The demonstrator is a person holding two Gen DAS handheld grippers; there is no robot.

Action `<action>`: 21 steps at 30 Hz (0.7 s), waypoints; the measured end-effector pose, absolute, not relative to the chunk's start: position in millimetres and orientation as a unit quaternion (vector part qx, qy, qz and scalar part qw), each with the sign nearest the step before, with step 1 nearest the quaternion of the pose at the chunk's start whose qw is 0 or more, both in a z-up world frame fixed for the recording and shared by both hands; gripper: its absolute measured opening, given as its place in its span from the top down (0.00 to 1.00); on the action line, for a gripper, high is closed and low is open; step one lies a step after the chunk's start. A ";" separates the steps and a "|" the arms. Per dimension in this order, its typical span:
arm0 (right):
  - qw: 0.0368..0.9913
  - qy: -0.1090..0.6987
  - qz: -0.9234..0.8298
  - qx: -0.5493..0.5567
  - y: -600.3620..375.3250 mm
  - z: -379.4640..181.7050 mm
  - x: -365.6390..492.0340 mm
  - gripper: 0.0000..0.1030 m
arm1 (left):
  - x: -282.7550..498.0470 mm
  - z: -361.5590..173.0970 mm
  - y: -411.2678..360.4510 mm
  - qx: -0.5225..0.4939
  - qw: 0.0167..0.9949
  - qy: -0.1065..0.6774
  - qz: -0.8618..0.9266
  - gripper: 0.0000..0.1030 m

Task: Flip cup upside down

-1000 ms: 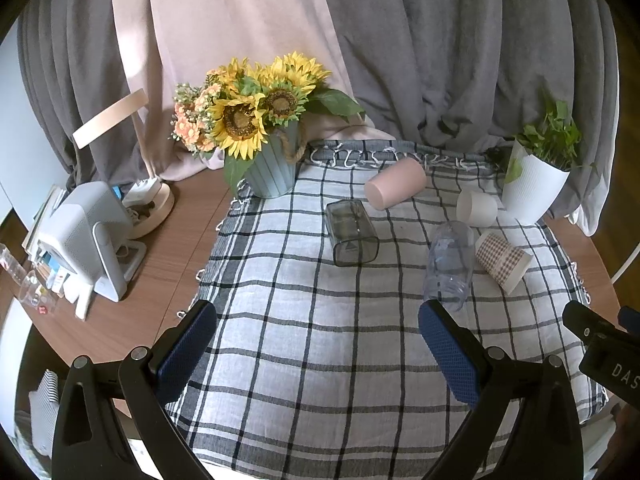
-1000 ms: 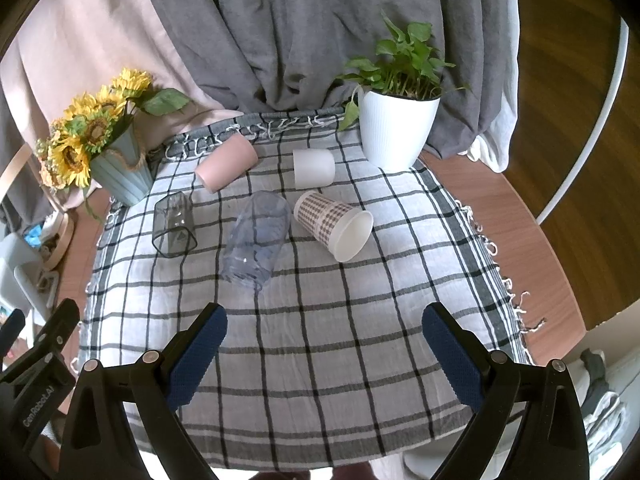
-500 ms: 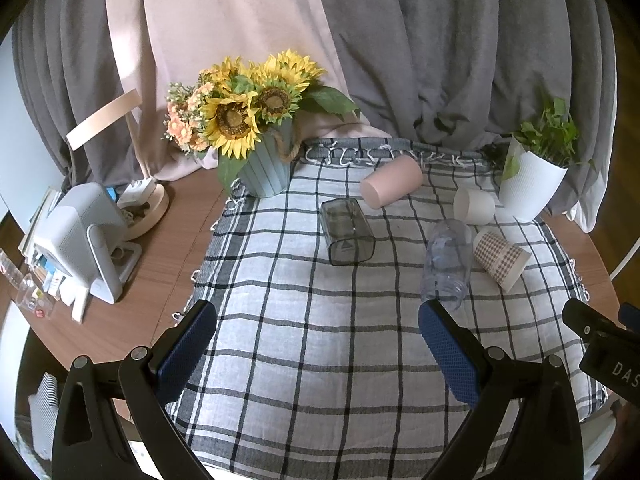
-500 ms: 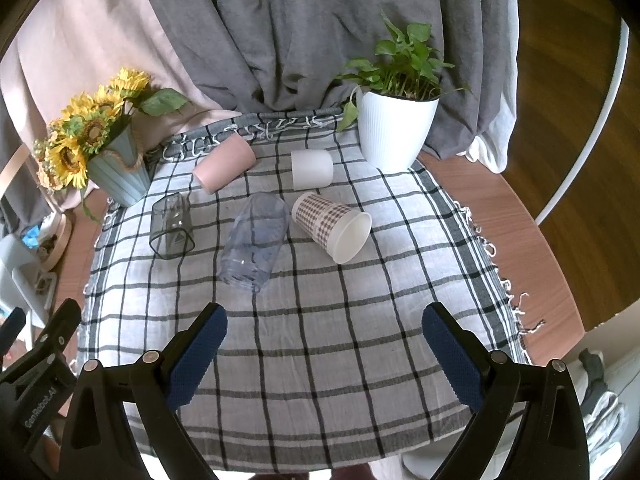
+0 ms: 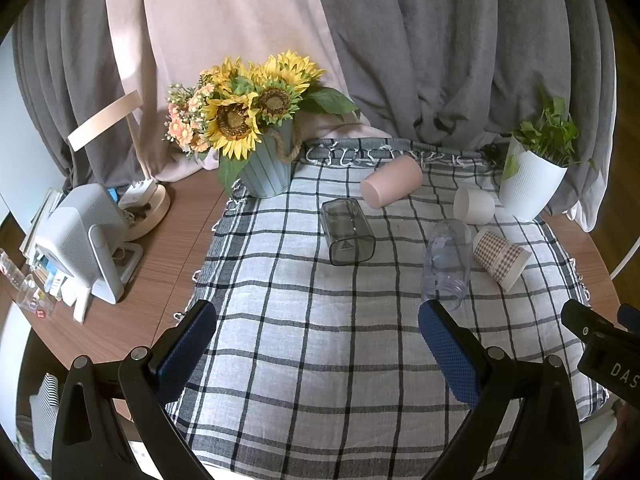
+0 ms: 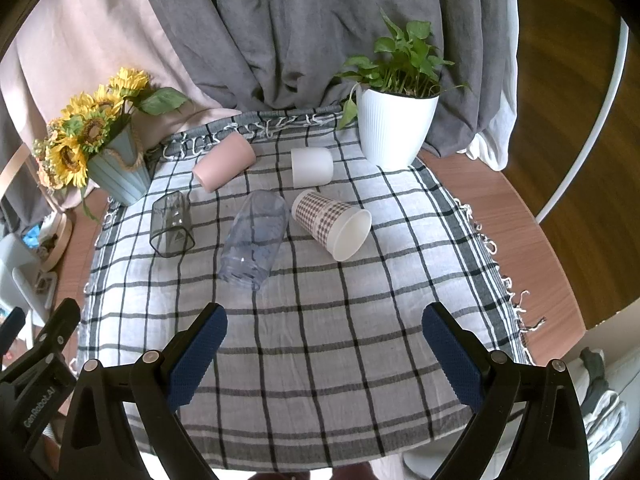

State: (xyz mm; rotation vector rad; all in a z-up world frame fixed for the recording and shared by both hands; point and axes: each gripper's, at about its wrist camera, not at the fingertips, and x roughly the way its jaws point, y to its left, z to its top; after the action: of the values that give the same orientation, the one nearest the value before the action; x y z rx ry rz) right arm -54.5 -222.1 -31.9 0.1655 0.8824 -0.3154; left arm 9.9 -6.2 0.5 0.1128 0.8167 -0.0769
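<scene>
Several cups sit on a checked cloth [image 5: 320,344]. A smoky square cup [image 5: 347,231] [image 6: 172,229], a clear plastic cup [image 5: 446,264] [image 6: 255,241], a checked paper cup [image 5: 501,260] [image 6: 332,224] and a pink cup [image 5: 391,182] [image 6: 224,161] lie on their sides. A white cup [image 5: 473,205] [image 6: 312,167] stands mouth down. My left gripper [image 5: 316,354] and right gripper [image 6: 324,354] are open and empty, above the cloth's near edge, well short of the cups.
A sunflower vase [image 5: 265,168] stands at the cloth's back left, a white plant pot [image 6: 394,132] at the back right. A white device [image 5: 86,240] and a lamp base [image 5: 146,210] sit on the wooden table to the left. Curtains hang behind.
The left wrist view has shifted slightly, so the scene sits a little lower and left in frame. The cups have not moved and both grippers stay open.
</scene>
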 end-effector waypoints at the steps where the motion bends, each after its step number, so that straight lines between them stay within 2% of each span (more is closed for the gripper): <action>1: 0.889 0.425 -0.152 0.079 -222.3 -31.8 -53.8 0.04 | 9.8 0.5 -6.3 0.055 0.916 0.397 -0.037 0.00; 21: 0.888 0.426 -0.152 0.079 -222.1 -33.4 -51.4 0.04 | 9.1 -1.6 -5.1 0.054 0.914 0.401 -0.040 0.00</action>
State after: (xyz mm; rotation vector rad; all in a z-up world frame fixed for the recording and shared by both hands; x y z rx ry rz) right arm -51.4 -222.1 -33.4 0.1650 0.8849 -0.3159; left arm 9.1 -5.1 -1.6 0.1103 0.8253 -0.0819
